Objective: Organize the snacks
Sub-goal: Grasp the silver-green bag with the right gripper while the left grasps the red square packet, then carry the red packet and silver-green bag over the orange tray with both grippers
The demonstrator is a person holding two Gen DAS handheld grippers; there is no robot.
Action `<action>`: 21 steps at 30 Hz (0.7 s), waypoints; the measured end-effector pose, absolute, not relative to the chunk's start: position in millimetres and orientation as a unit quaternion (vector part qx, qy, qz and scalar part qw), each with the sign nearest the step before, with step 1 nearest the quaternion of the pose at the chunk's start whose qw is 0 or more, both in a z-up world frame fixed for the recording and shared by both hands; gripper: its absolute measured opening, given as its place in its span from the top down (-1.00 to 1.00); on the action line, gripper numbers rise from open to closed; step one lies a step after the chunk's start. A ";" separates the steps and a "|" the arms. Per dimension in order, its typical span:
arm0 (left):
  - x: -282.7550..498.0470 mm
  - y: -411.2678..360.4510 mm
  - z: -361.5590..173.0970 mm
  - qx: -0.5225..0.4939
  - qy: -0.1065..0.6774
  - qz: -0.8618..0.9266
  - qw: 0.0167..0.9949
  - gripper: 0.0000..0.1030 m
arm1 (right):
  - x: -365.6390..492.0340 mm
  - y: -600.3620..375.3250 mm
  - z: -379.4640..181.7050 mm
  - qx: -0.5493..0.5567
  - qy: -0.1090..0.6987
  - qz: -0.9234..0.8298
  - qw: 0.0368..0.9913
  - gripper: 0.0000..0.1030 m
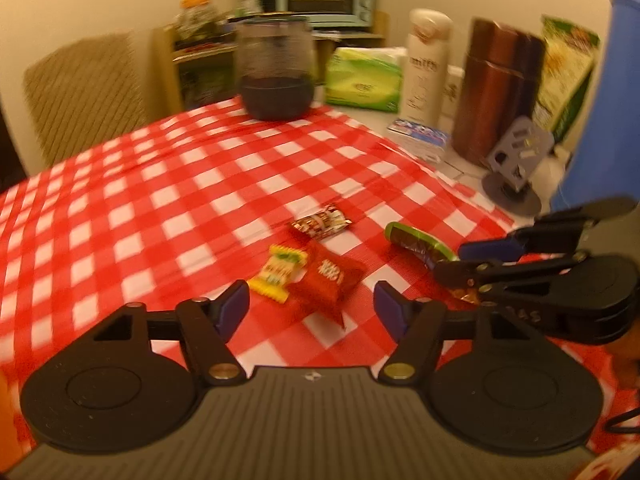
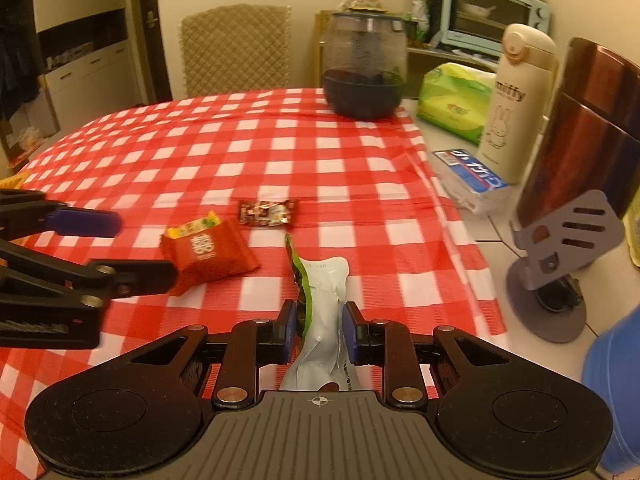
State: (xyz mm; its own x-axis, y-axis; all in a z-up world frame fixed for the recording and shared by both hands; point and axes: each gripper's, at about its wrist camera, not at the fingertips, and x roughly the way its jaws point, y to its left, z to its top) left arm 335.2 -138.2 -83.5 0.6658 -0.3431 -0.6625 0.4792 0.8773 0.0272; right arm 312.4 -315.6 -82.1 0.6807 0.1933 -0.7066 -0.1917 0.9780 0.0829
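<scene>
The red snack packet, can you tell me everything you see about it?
The red snack packet is a small, puffy pillow-shaped wrapper, shiny like plastic film, with pale lettering on top and crimped ends. It looks sealed and lies flat on the red-and-white checked tablecloth. A yellow snack packet sits right against it, partly tucked behind in the right wrist view. The left hand-held gripper is open just in front of it, not touching it.

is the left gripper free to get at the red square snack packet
Probably yes: the left gripper is open, the red square snack packet lies just ahead between its fingers, nothing blocking.
</scene>
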 end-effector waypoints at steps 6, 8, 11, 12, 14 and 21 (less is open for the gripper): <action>348.4 -160.1 -98.4 0.141 0.334 -0.246 0.899 -0.24 | 314.5 -321.7 -86.8 0.000 0.386 0.109 0.916 0.51; 352.8 -165.0 -103.7 0.149 0.340 -0.247 0.895 -0.16 | 314.0 -324.4 -89.7 0.003 0.385 0.111 0.916 0.50; 356.9 -167.0 -108.5 0.150 0.345 -0.245 0.894 0.02 | 314.4 -326.0 -92.8 0.002 0.384 0.111 0.917 0.49; 357.0 -167.0 -108.2 0.152 0.342 -0.243 0.895 0.10 | 314.4 -326.5 -93.4 0.004 0.383 0.111 0.917 0.49; 357.0 -167.4 -108.4 0.153 0.344 -0.245 0.893 0.29 | 315.0 -327.0 -94.9 0.006 0.381 0.109 0.918 0.48; 345.9 -163.4 -110.7 0.149 0.352 -0.238 0.893 0.54 | 314.6 -323.2 -94.1 0.001 0.383 0.099 0.919 0.50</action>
State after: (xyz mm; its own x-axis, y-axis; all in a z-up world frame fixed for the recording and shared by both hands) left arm 345.9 -163.4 -110.7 0.6381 -0.3209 -0.6999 0.5305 0.8420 0.0976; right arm 314.6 -323.2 -94.1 0.6874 0.1834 -0.7027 -0.1818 0.9802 0.0781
